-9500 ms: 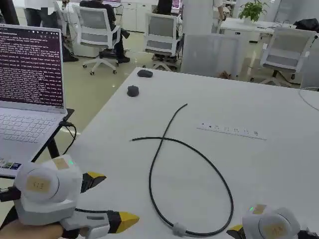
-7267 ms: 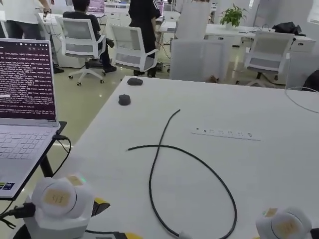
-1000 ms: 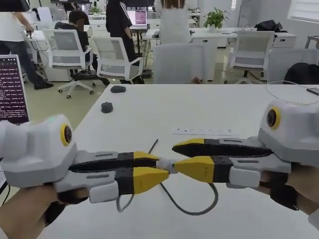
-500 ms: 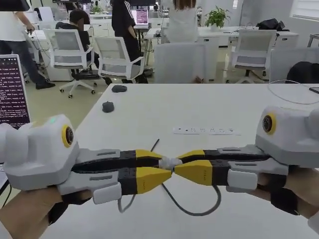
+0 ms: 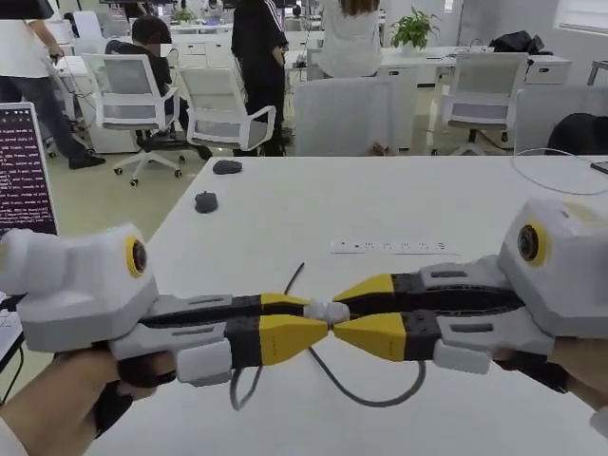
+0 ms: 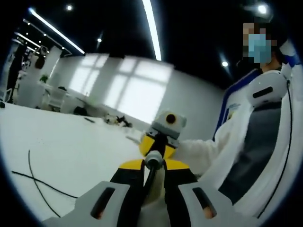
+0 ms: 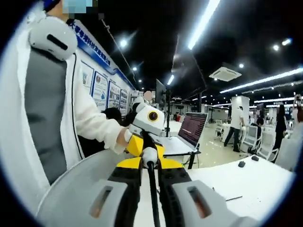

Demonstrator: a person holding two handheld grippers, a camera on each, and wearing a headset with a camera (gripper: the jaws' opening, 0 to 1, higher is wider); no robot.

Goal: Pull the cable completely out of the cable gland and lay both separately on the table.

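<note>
Both grippers are held tip to tip above the white table (image 5: 456, 209). The small grey cable gland (image 5: 323, 311) sits right where the tips meet. My left gripper (image 5: 321, 323) is shut on the gland (image 6: 154, 160). My right gripper (image 5: 339, 323) is shut on the black cable (image 7: 152, 194), which runs back between its jaws just behind the gland (image 7: 149, 155). The rest of the cable (image 5: 380, 399) hangs below both grippers in a loop onto the table, and one end (image 5: 294, 275) lies further back. The cable's crossed part (image 6: 33, 182) shows on the table in the left gripper view.
A white power strip (image 5: 389, 247) lies across the middle of the table. Two dark mice (image 5: 205, 201) (image 5: 226, 167) sit near its far left edge. A laptop (image 5: 24, 171) stands off the table at left. Office chairs and people are beyond the far edge.
Both grippers came up from the table's near edge and met at the gland, lifting it. Over the last second the right jaws closed in; the pair stays tip to tip.
</note>
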